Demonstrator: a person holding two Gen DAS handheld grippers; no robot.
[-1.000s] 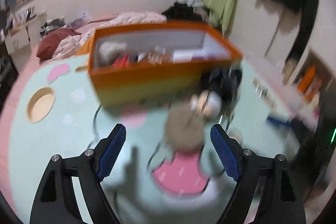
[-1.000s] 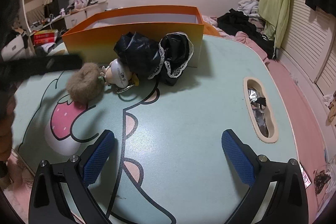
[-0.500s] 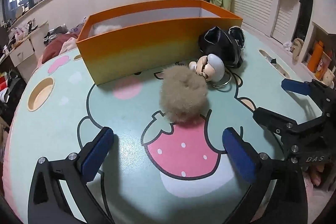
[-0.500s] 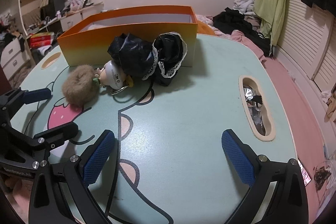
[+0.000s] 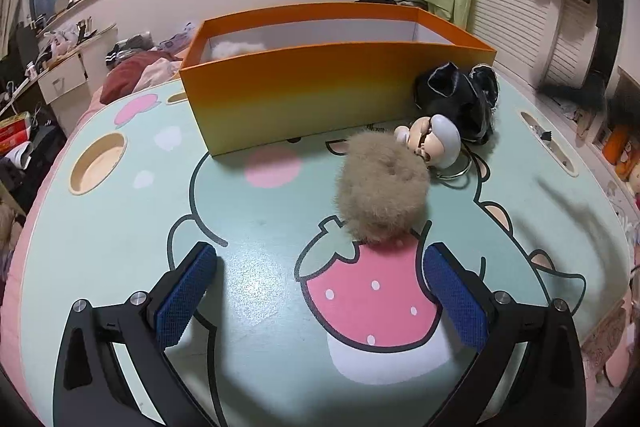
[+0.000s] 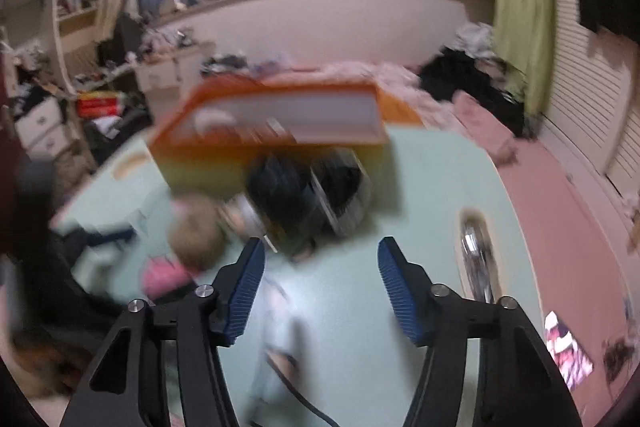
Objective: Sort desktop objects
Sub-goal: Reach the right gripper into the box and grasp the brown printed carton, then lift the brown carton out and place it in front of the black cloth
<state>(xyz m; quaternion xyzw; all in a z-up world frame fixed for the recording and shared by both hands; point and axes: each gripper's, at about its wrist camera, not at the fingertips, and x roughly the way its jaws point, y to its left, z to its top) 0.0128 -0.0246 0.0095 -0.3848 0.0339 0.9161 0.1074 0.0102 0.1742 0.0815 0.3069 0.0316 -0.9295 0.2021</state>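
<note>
A fluffy tan pompom [image 5: 380, 187] lies on the mint table [image 5: 260, 211], just beyond my left gripper [image 5: 316, 267], which stands wide open with nothing between its fingers. A small doll-head keychain [image 5: 434, 143] and a black frilly cloth [image 5: 460, 99] lie behind the pompom, beside the orange box [image 5: 320, 95]. The right wrist view is blurred: my right gripper [image 6: 320, 267] hangs above the table with its jaws closing on nothing. The black cloth [image 6: 308, 187], the pompom [image 6: 196, 231] and the orange box [image 6: 272, 131] lie ahead of it.
The table has a round recess [image 5: 98, 163] at the left and a long slot [image 6: 476, 251] with foil at the right. Something white [image 5: 236, 47] lies inside the box. Clothes, drawers and a bed crowd the room behind.
My left gripper opened wider and steadied low before the pompom. My right gripper rose, its jaws came closer together, and it is gone from the left wrist view.
</note>
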